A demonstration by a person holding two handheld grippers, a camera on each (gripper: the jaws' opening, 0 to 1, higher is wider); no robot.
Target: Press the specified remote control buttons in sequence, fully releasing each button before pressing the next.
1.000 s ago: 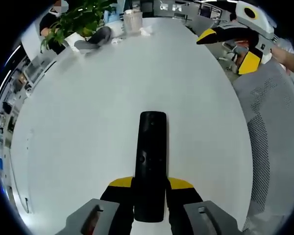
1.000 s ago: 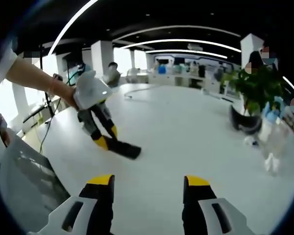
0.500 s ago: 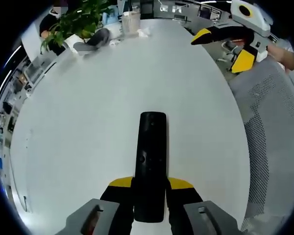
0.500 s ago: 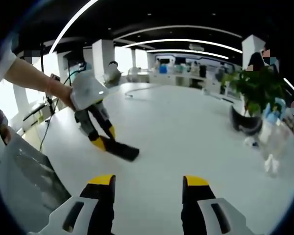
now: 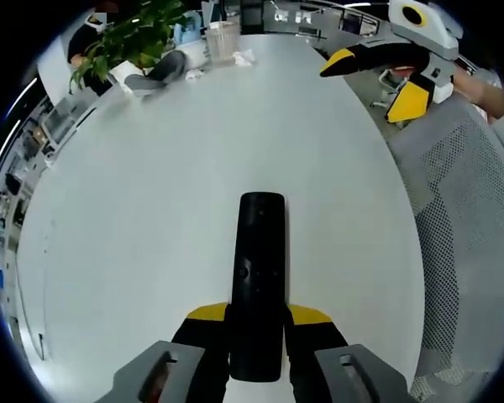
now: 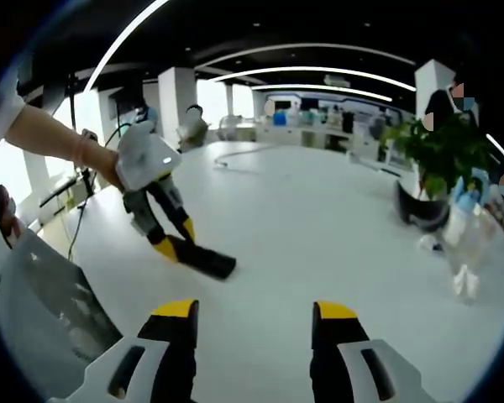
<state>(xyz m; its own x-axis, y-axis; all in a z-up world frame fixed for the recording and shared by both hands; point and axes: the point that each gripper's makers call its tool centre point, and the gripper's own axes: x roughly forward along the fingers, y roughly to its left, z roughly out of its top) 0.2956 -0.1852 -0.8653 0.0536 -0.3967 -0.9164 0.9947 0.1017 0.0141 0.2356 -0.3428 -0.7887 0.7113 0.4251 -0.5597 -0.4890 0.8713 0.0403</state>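
A long black remote control [image 5: 259, 277] lies flat on the white table [image 5: 151, 210], pointing away from me. My left gripper [image 5: 257, 315] is shut on its near end, a yellow-tipped jaw on each side. In the right gripper view this gripper [image 6: 176, 242] comes in from the left in a person's hand, with the remote [image 6: 205, 262] sticking out of it low over the table. My right gripper [image 6: 256, 323] stands open with nothing between its fingers. It also hangs in the air, open, over the table's far right edge [image 5: 371, 82].
A potted plant [image 5: 126, 38], a clear cup [image 5: 223, 35] and a dark grey object [image 5: 164, 67] stand at the table's far end. A grey mesh chair [image 5: 462, 235] borders the table's right side. A clear bottle [image 6: 469, 243] stands beside the plant [image 6: 433, 168].
In the left gripper view the right gripper has drifted a little left and up. The left gripper still grips the remote, which has barely moved on the table.
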